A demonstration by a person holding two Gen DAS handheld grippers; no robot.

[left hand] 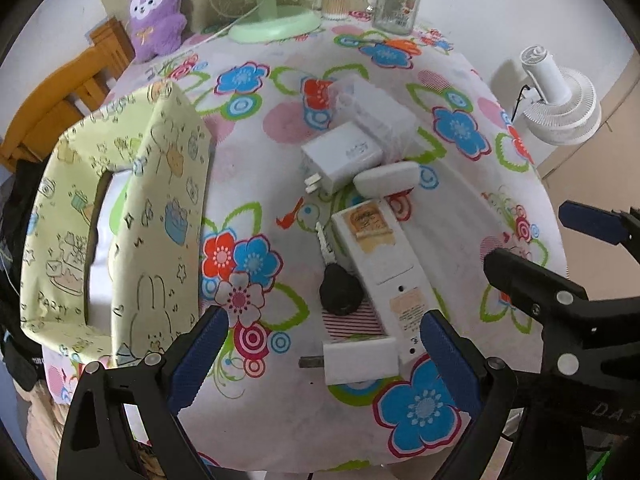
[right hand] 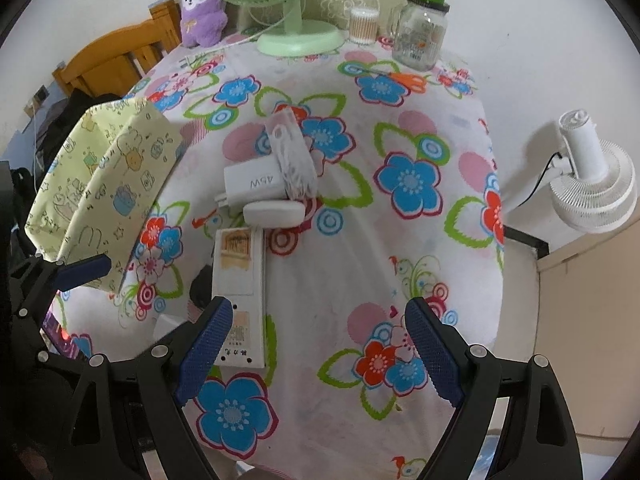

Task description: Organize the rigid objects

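The left hand-held gripper (left hand: 324, 344) has its two blue fingers wide apart. It holds nothing. It hangs low over the near end of the worktop (left hand: 460, 232), which has a cloth with big flowers on it. Right between its fingers lies a small white plug (left hand: 360, 361). The near end of a long white power strip (left hand: 380, 268) lies there too, touching the plug.

The right hand-held gripper (right hand: 319, 346) is also wide apart and holds nothing. It hangs just to the right of the strip, over bare cloth. Its left finger sits in front of the strip's near end.

Beside the strip, on its left, is a key with a black head (left hand: 338, 280). A bit farther away sits a white charger block (left hand: 344, 158) with "45W" on it. A white oval case (left hand: 386, 178) touches it, and a clear box (left hand: 376, 108) with a white cable inside lies behind it.

On the left stands a yellow-green box (left hand: 120, 208) with bunny pictures. It is open on top. I think the things should go in there. I cannot see anything in it, though part of its inside is hidden.

So the tidy-up looks like it has hardly begun. All the little things still lie out on the cloth. I guess the small plug goes first, as it is nearest the left fingers.

At the far end stand a green fan (left hand: 272, 20), a purple plush toy (left hand: 156, 16) and a glass jar (left hand: 396, 4).
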